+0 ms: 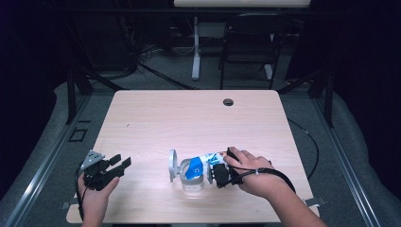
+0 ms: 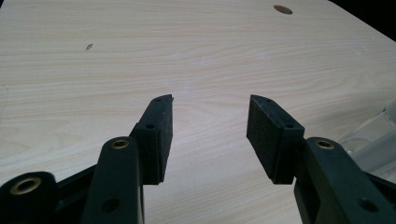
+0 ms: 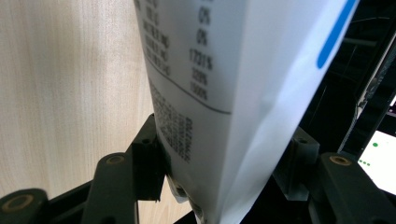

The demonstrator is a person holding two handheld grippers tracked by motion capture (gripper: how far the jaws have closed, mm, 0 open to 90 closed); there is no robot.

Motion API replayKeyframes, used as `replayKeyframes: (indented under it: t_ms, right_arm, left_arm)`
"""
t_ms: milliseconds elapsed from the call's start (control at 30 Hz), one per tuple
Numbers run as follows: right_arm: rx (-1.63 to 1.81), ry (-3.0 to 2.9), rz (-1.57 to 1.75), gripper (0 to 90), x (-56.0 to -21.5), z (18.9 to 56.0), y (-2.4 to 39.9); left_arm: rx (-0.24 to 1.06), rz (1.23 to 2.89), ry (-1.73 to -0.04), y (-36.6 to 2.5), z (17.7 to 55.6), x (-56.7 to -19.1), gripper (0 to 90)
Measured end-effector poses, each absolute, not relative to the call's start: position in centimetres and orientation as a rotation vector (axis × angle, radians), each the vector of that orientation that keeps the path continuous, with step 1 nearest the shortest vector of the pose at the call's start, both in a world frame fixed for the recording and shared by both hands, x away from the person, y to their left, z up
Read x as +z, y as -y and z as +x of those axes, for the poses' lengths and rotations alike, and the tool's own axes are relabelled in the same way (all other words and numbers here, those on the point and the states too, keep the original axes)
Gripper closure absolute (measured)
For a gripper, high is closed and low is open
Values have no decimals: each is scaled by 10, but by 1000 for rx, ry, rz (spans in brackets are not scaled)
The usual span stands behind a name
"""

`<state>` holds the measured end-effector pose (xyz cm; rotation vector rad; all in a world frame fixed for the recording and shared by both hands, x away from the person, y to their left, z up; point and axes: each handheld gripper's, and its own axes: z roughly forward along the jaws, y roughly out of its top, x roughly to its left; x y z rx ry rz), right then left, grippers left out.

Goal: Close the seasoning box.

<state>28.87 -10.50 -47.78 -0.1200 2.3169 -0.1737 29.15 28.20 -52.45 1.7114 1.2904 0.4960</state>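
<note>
Black rubbery pads on the right gripper [image 1: 213,171] are pressing both flat sides of a white carton [image 3: 219,93], a folded cardboard pack with small dark print down one face and a blue mark near its far edge. Beyond the fingers the carton is tipping over a clear glass [image 1: 193,182] that is standing on the table [image 1: 189,118], just beside a round grey lid-like disc [image 1: 172,165] set on edge. The pale wood-grain table, smooth and matte, is carrying a small round hole [image 1: 228,101] near its far edge. Well apart, the left gripper [image 2: 209,126] is hanging with its blocky, coarse-textured fingers [image 2: 266,133] spread wide over bare wood, gripping nothing.
</note>
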Motion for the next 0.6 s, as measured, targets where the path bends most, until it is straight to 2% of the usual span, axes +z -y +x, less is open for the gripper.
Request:
replayKeyframes:
  t_ms: [600]
  right_arm:
    - [-200,-2308,-147,447,-476,288,101]
  left_arm:
    - [497,1704,-1290,-282,292,-525,512]
